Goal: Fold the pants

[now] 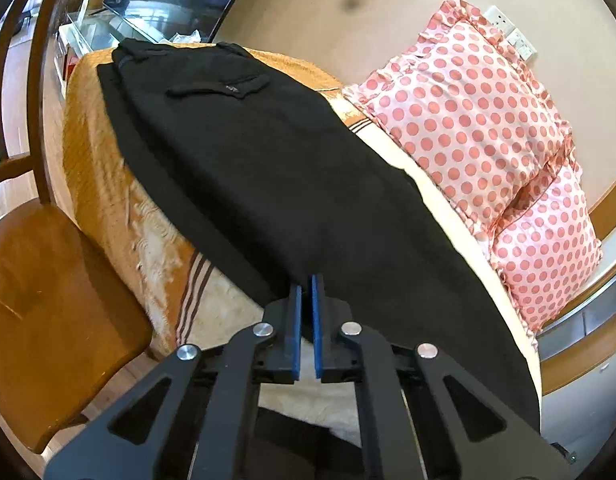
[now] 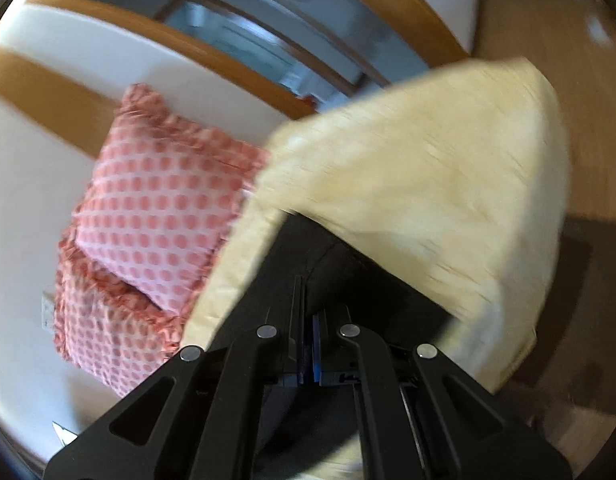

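Observation:
Black pants lie lengthwise on a bed, waistband and a flap pocket at the far end. At their near edge my left gripper has its blue pads almost together, with a pinch of the black cloth between the tips. The right wrist view is blurred. There my right gripper is shut, with black pants cloth bunched around its fingers and draped over the bed's corner. Neither gripper shows in the other's view.
An orange and cream blanket covers the bed, cream at this end. Two pink polka-dot pillows lean against the wall on the far side. A wooden chair stands close on the left.

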The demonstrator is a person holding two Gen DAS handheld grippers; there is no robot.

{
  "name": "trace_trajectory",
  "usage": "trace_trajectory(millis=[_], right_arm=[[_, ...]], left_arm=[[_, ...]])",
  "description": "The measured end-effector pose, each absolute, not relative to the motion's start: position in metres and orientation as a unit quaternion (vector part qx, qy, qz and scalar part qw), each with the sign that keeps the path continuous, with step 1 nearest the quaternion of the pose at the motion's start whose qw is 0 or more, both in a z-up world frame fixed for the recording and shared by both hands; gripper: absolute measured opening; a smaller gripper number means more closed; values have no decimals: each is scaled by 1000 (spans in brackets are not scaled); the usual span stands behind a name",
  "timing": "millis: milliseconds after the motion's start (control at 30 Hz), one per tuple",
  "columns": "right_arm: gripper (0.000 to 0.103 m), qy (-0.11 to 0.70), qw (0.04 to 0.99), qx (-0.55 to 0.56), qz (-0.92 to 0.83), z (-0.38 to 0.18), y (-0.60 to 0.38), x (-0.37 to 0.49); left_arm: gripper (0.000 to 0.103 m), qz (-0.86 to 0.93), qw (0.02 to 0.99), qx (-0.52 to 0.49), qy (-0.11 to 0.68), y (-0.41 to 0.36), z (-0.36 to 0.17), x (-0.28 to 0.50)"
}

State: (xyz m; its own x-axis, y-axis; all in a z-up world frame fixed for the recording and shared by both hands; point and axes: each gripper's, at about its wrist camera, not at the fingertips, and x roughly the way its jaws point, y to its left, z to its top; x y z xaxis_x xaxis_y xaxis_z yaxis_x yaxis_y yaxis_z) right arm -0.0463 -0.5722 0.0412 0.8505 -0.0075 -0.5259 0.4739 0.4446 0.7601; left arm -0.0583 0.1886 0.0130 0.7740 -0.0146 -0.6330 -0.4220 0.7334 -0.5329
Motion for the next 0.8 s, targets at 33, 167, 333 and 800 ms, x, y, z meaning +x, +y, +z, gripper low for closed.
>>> trace_trajectory(millis=[33,167,333,800], right_arm=[[3,231,816,508,-149,38,-572,-47],[3,230,820,502,-149,42,-571,-47],[3,236,820,499,-150,42,-571,-45],[3,216,817,511,-157,43,-574,-45]], left_arm=[[4,116,878,-341,315,188,13,-59],[14,121,878,-339,317,189,14,-61],[26,152,877,-345,297,201,19,-66],[0,140,886,-323,302,191,9,-83]])
